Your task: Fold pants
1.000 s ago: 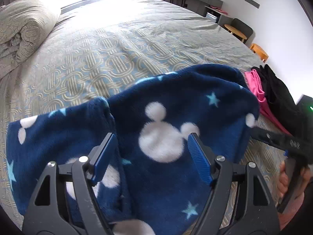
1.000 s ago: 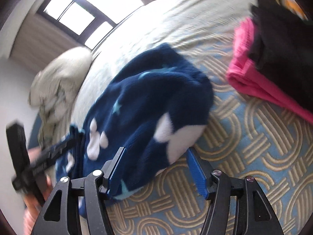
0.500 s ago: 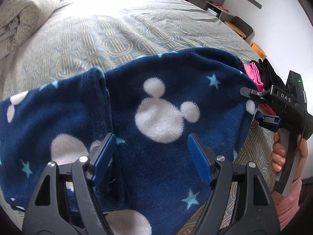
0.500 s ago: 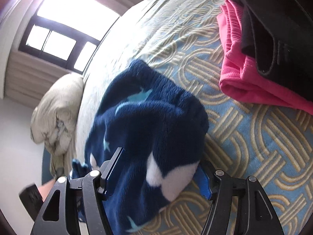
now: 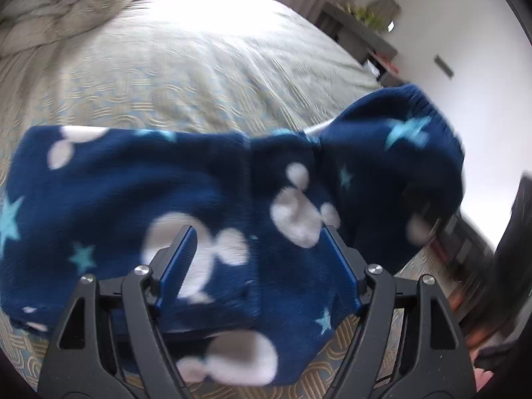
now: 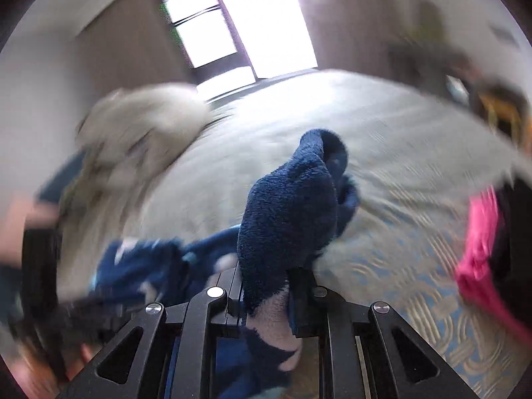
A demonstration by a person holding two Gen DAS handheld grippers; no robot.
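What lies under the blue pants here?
The patterned bedspread shows around and below the pants. The right gripper lifts one end; anything beneath the rest is covered.

pants: I count 1 blue pair (image 5: 232,206), mid frame
grippers: 2; left gripper (image 5: 257,259) low centre, right gripper (image 6: 266,286) low centre
bed: 1 (image 5: 206,66)
rolled duvet: 1 (image 5: 56,10), upper left
folded clothes: 2; pink (image 6: 478,242) + black (image 6: 512,232), right edge

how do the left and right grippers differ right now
The left gripper is open, its blue pads spread over the navy fleece pants; the right gripper is shut on the pants, fabric bunched between its fingers. The left grips nothing; the right lifts one end. Both have black frames.
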